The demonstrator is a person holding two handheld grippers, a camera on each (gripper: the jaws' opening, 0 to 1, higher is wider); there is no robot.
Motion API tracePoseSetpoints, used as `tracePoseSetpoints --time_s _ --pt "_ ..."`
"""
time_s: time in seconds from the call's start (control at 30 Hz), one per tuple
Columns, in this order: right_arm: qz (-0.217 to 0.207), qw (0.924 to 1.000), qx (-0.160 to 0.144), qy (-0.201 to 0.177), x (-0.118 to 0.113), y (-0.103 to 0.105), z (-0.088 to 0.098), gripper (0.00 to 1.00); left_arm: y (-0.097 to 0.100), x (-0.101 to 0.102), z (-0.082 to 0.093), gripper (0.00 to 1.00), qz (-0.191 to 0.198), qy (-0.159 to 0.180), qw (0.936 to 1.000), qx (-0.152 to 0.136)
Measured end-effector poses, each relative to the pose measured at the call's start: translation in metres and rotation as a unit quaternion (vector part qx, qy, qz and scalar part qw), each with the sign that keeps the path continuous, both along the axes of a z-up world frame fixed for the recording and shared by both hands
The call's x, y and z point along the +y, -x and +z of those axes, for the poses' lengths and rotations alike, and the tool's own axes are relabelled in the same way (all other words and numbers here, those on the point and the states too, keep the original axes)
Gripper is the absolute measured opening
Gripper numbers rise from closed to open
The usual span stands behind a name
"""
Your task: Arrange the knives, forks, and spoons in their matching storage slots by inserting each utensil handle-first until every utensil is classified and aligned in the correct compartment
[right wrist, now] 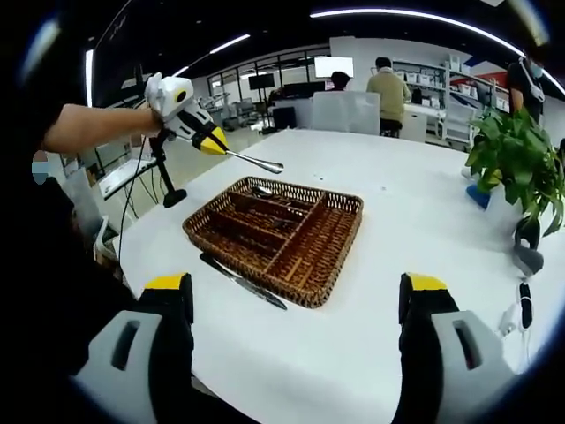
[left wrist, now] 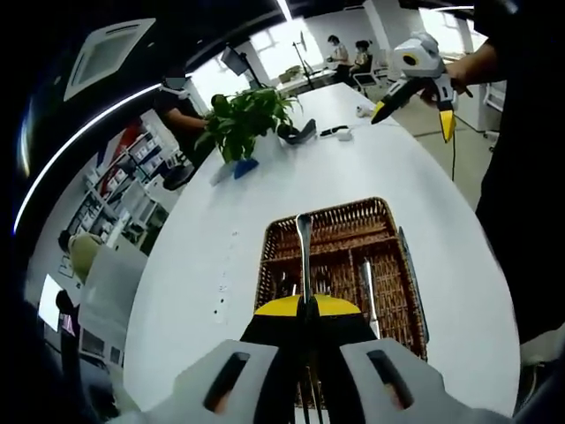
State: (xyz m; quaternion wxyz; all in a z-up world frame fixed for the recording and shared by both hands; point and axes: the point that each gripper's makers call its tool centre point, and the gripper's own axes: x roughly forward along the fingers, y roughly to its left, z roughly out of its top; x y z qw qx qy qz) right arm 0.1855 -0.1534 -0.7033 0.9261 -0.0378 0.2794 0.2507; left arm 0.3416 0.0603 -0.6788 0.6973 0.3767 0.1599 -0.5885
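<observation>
Fig.: Left gripper [left wrist: 305, 309], jaws clenched on a utensil [left wrist: 304, 256] w/ its handle end pointing out ahead; the working end is hidden in the jaws, so fork or spoon can't be told. In the right gripper view the same gripper [right wrist: 205, 140] hangs above the far-left corner of the wicker tray [right wrist: 305, 287], handle [right wrist: 256, 161] slanting down toward it. Right gripper [right wrist: 296, 309] is released, jaws wide apart, held near the table's near edge.

Step in hand, judged: handle-first insertion. To do well: confirm utensil type, line the handle parallel w/ the slot dividers, lower w/o scraping wicker, let go only once it lies flat.

Count: 1 tray w/ several compartments; 1 utensil held; 1 knife [right wrist: 243, 281] on the white table [right wrist: 397, 221], just beside the tray's near-left wall; at least 1 more utensil [left wrist: 369, 296] inside the tray, approx. count only since the weave hides detail.
</observation>
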Motion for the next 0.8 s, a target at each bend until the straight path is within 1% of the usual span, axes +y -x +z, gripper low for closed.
tracePoseSetpoints --time_s 0.17,0.4,0.63,0.8 --pt "-0.002 1.0 0.001 -0.002 0.001 -0.001 0.0 1.0 -0.002 0.002 -0.005 0.01 0.004 0.004 1.0 0.005" --pt "-0.007 1.0 0.006 0.001 0.001 0.001 -0.002 1.0 -0.006 0.007 -0.021 0.01 0.006 0.001 0.9999 0.013" --pt "-0.014 0.9997 0.018 0.006 -0.003 0.005 -0.008 1.0 -0.006 0.005 -0.033 0.01 0.002 0.003 0.9998 0.021" --pt "-0.016 0.9997 0.018 0.01 -0.003 0.005 -0.006 1.0 -0.007 0.005 -0.044 0.01 -0.003 0.0 0.9997 0.026"
